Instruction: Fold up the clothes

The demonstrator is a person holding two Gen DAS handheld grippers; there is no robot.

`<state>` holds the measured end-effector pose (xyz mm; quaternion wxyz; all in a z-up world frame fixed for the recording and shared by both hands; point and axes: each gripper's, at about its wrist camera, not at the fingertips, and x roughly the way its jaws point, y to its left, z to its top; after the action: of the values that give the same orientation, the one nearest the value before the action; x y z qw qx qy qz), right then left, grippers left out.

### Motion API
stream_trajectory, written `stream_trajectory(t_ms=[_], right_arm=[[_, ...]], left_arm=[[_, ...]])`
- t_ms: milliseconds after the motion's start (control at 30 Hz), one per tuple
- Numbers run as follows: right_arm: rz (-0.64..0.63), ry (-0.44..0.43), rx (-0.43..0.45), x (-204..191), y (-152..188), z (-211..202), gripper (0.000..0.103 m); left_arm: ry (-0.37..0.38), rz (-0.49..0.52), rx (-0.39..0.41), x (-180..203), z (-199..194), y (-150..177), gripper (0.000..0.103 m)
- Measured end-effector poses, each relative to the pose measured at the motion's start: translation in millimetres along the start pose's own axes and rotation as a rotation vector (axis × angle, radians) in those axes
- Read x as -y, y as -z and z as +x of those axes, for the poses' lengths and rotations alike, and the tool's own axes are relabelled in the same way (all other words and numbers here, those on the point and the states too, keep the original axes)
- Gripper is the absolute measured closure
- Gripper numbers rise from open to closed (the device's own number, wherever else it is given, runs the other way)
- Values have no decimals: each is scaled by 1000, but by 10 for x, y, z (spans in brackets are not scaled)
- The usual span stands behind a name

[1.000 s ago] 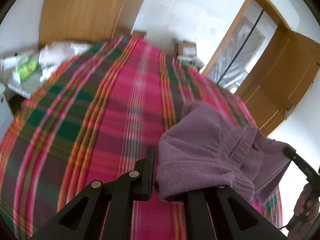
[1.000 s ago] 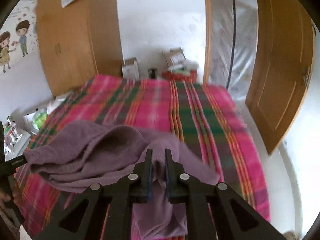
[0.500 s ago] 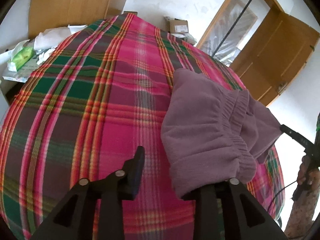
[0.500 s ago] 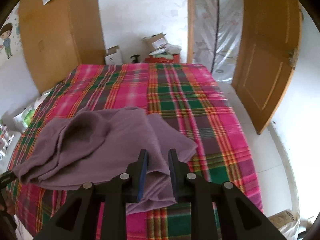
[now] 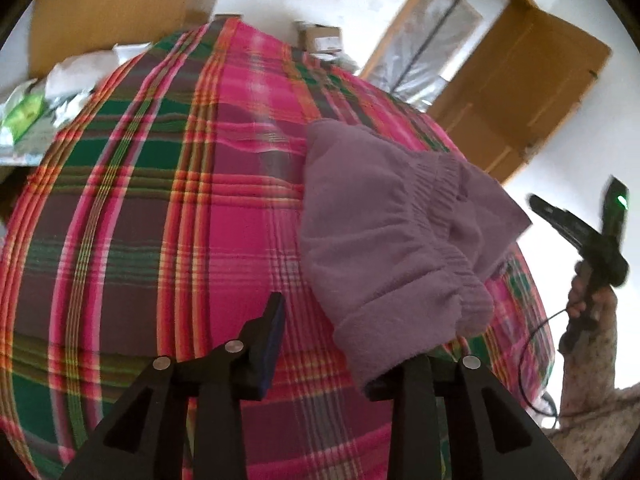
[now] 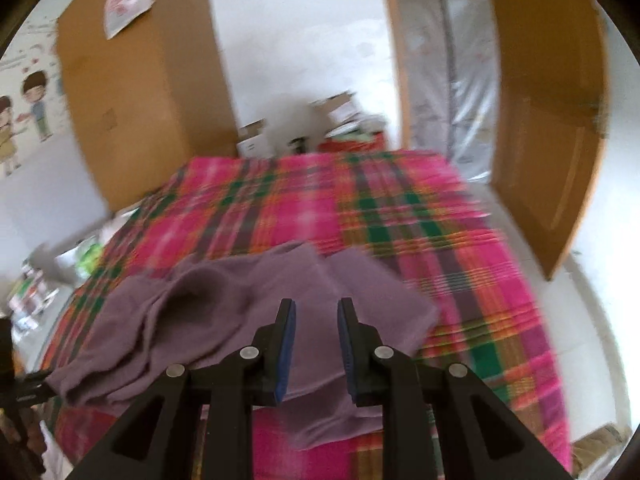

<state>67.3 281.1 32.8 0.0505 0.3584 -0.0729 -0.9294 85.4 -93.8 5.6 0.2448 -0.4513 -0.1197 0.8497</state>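
One purple fleece garment point(image 6: 224, 312) lies bunched at 6 o'clock on our pink plaid bedspread point(image 6: 400, 220); both grippers, left gripper point(image 5: 340, 340) and right gripper point(image 6: 316, 344), gape empty. Folding barely begun, we judge; all folds remain.

White walls point(image 6: 304, 40), wooden wardrobe point(image 6: 132, 100), open wooden door point(image 6: 548, 120), plaid-covered bed point(image 6: 400, 208), possibly boxes point(image 6: 252, 142) behind

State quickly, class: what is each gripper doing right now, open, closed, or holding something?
Left gripper: open; the purple garment drapes over one finger, not clamped.
Right gripper: open, above the garment, gripping nothing.
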Motion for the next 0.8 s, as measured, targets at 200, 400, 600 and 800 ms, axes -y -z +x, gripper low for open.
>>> stream_trajectory(t_ms=[200, 400, 600, 800], right_arm=[[-9, -128, -143, -203, 128, 409, 81], [47, -239, -235, -295, 250, 685, 67], [71, -283, -269, -424, 260, 859, 64], [87, -290, -270, -466, 239, 928, 64]], left_arm=[[84, 88, 29, 38, -288, 97, 66], [64, 74, 86, 21, -368, -139, 66], [127, 185, 58, 402, -123, -509, 66], [141, 277, 2, 794, 287, -864, 66]])
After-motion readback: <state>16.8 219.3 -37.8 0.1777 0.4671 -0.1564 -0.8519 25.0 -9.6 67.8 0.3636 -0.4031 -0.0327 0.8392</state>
